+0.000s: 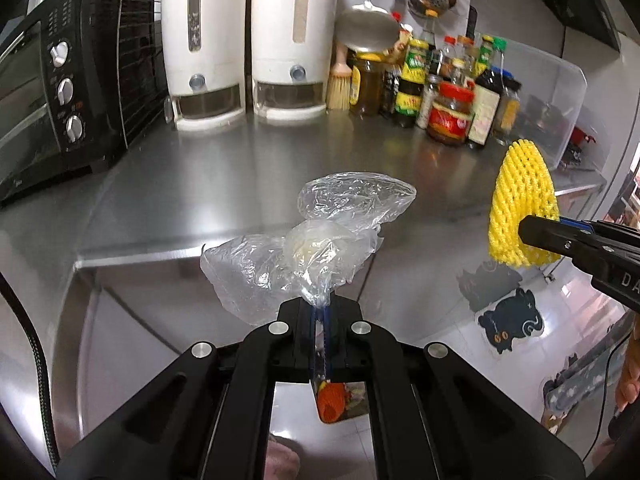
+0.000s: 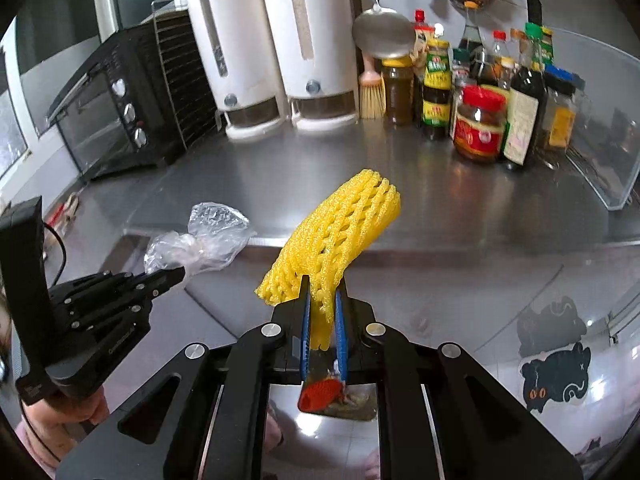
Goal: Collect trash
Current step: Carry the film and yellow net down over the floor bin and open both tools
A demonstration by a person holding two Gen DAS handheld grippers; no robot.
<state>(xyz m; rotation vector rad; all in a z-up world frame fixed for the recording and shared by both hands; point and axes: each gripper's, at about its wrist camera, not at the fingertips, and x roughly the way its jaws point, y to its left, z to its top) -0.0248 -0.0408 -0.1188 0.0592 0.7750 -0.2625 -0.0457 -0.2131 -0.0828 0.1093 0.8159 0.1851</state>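
My left gripper (image 1: 320, 312) is shut on a crumpled clear plastic bag (image 1: 320, 236) and holds it in the air in front of the steel counter's edge. The bag also shows in the right wrist view (image 2: 204, 240), at the left gripper's tip (image 2: 176, 276). My right gripper (image 2: 323, 320) is shut on a yellow foam fruit net (image 2: 340, 232) that sticks up and forward from the blue pads (image 2: 305, 328). In the left wrist view the net (image 1: 520, 208) and the right gripper (image 1: 532, 232) are at the right. Below both grippers an open bin holds orange trash (image 2: 320, 396).
A steel counter (image 1: 240, 176) carries a black toaster oven (image 1: 60, 92) at the left, two white dispensers (image 1: 248, 40), a brush (image 1: 340, 84), several sauce bottles and jars (image 1: 448, 88), and a clear plastic box (image 1: 552, 100) at the right. Utensils hang on the wall. Cat stickers (image 2: 556, 376) show low on the right.
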